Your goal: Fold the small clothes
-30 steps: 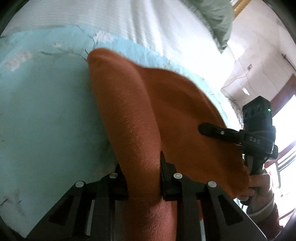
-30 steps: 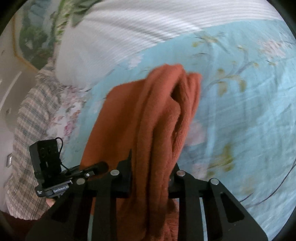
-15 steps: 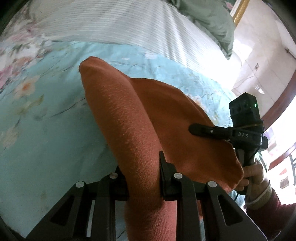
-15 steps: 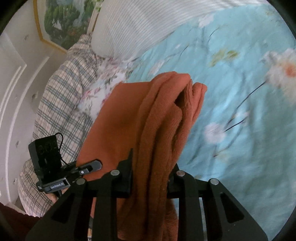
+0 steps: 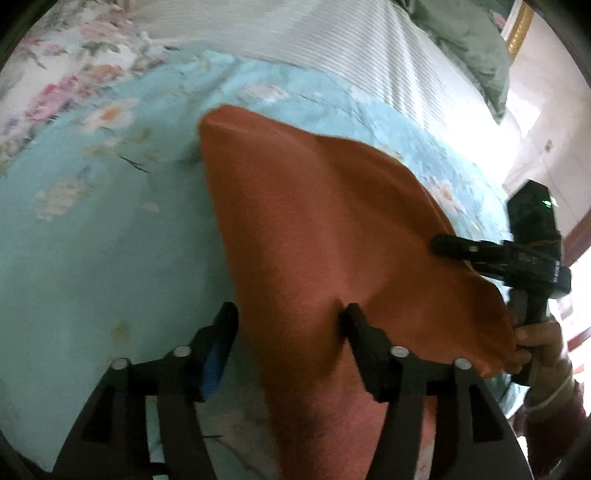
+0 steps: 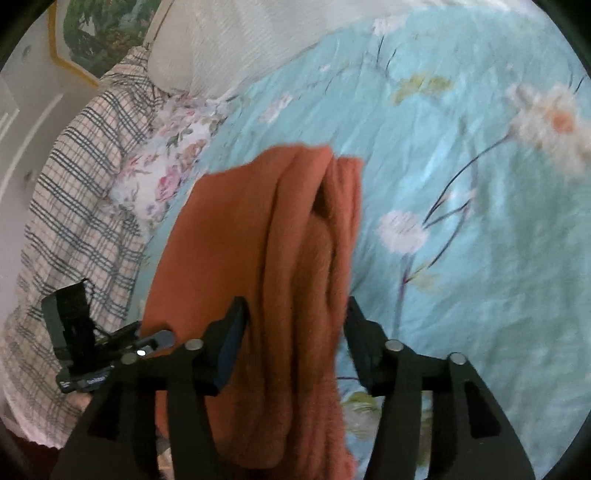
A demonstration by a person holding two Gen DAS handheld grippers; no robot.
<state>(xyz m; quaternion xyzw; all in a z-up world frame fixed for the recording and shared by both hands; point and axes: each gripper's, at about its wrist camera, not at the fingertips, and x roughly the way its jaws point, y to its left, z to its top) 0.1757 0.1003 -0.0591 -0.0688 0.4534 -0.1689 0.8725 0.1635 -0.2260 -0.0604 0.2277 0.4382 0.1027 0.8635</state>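
An orange knitted garment (image 5: 314, 236) hangs folded over the light blue floral bedsheet (image 5: 92, 240). My left gripper (image 5: 288, 317) is open; the cloth lies between its jaws, with a gap beside the left finger (image 5: 221, 332). My right gripper (image 6: 295, 314) is also spread wider, the bunched garment (image 6: 295, 258) still lying between its jaws. Each gripper shows in the other's view: the right one (image 5: 491, 254) at the cloth's right edge, the left one (image 6: 122, 343) at its left edge.
A white striped pillow (image 5: 332, 40) and a green cushion (image 5: 469, 40) lie at the far end of the bed. A plaid cloth (image 6: 74, 192) and a floral pillow (image 6: 162, 166) lie to the left in the right wrist view. A framed picture (image 6: 99, 33) hangs on the wall.
Both grippers' jaws have opened from a tight pinch on the garment. The cloth has dropped lower toward the bedsheet.
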